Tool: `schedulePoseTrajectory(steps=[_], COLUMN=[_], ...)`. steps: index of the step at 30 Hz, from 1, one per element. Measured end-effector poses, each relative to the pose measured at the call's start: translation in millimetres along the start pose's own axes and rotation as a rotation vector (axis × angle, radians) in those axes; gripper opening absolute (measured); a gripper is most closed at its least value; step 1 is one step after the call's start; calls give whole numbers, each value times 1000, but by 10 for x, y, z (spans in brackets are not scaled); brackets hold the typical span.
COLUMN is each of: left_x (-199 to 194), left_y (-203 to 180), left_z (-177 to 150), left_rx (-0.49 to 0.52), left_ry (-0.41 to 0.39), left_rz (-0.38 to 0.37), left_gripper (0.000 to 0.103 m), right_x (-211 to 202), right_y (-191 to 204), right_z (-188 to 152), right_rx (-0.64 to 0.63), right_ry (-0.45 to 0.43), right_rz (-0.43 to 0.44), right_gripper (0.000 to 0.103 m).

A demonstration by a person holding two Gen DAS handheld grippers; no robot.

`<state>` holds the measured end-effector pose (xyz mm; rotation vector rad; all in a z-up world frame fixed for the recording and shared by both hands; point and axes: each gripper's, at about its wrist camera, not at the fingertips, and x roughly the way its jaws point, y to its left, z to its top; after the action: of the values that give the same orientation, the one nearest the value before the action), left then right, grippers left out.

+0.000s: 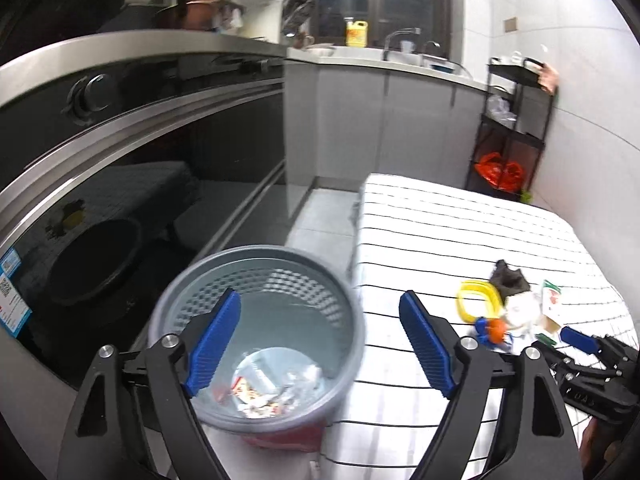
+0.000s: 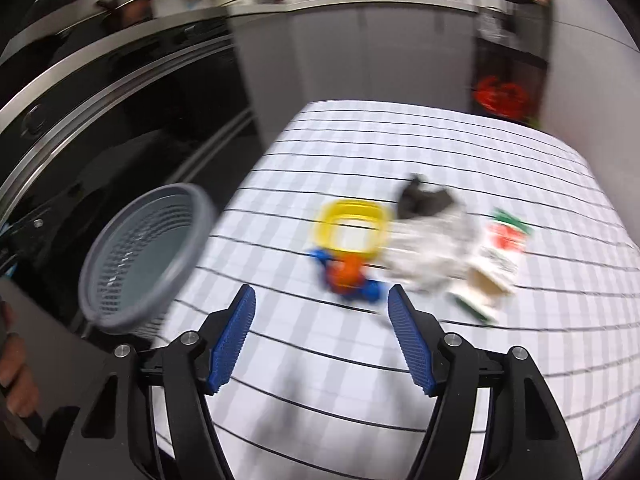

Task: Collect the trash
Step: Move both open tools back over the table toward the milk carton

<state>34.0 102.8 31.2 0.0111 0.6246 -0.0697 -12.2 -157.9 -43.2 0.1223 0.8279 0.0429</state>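
A grey mesh bin [image 1: 256,280] stands beside the table, with crumpled paper and wrappers [image 1: 276,388] at its bottom. My left gripper [image 1: 320,300] hangs open above the bin's rim with nothing between its fingers. On the white grid cloth [image 2: 360,152] lies a blurred pile: a yellow frame [image 2: 352,220], a blue and orange piece [image 2: 346,274], white crumpled tissue [image 2: 432,252], a black scrap [image 2: 424,200] and a printed carton [image 2: 500,256]. My right gripper [image 2: 321,292] is open and empty, just short of the blue and orange piece. The bin [image 2: 140,264] is to its left.
A dark oven front [image 1: 120,140] runs along the left. A black shelf rack [image 1: 512,132] with a red bag stands beyond the table's far corner. A counter with a yellow bottle [image 1: 356,34] is at the back. A hand [image 2: 16,380] shows at the left edge.
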Motion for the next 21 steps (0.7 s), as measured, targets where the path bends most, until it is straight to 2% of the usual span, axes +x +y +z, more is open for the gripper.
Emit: schedulePoseTrajectory(steps=[5,10,15,21], left_x=[5,97,284,527], left_y=[-389,-793,-1122,-1386], left_z=[-26,-40,-77,-217], left_rx=[26,25,37,72], left_ry=[11,30,47,74], left_rz=[-53,-101,-100,-78], left_gripper=[87,92,94,94], right_x=[-144,-182,-31,236], right_y=[-548,-999,-1216,-1214], right_z=[-30,-22,49,114], right_rx=[39,78,113,106], right_ry=[-10,-12,15,40], right_rz=[-104,-141,-141,-149], right_gripper=[70,74,75,75])
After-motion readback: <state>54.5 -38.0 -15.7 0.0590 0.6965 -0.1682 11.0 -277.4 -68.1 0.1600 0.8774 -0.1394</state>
